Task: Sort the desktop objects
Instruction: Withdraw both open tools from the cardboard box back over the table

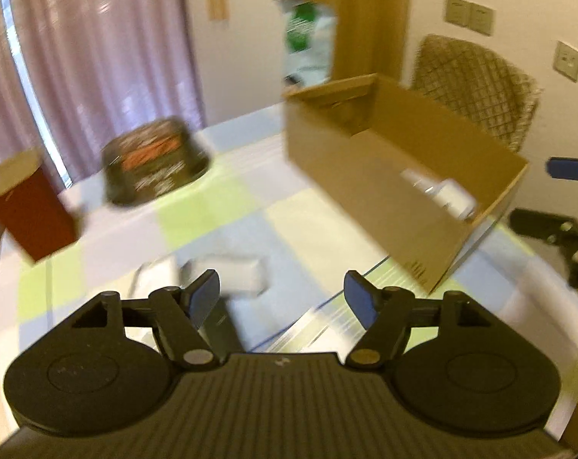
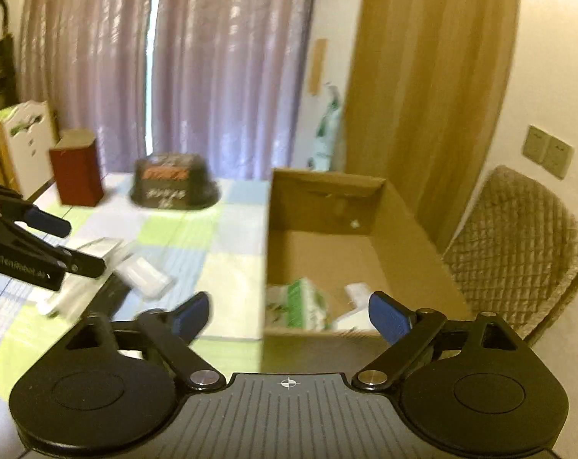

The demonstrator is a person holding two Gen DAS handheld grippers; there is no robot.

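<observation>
White packets point(image 1: 228, 273) lie on the checked tablecloth point(image 1: 212, 210) beside the cardboard box point(image 1: 384, 176); left gripper point(image 1: 281, 298) and right gripper point(image 2: 289, 317) gape empty.

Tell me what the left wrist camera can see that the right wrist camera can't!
Only the left wrist view shows the left hand-held gripper from behind, open and empty, plus a third wall switch plate.

Only the right wrist view shows the green-and-white packet in the cardboard box and white cartons by the curtain, plus the right hand-held gripper, open and empty.

Both show the box, red box, dark bowl, checked tablecloth and woven chair.
</observation>
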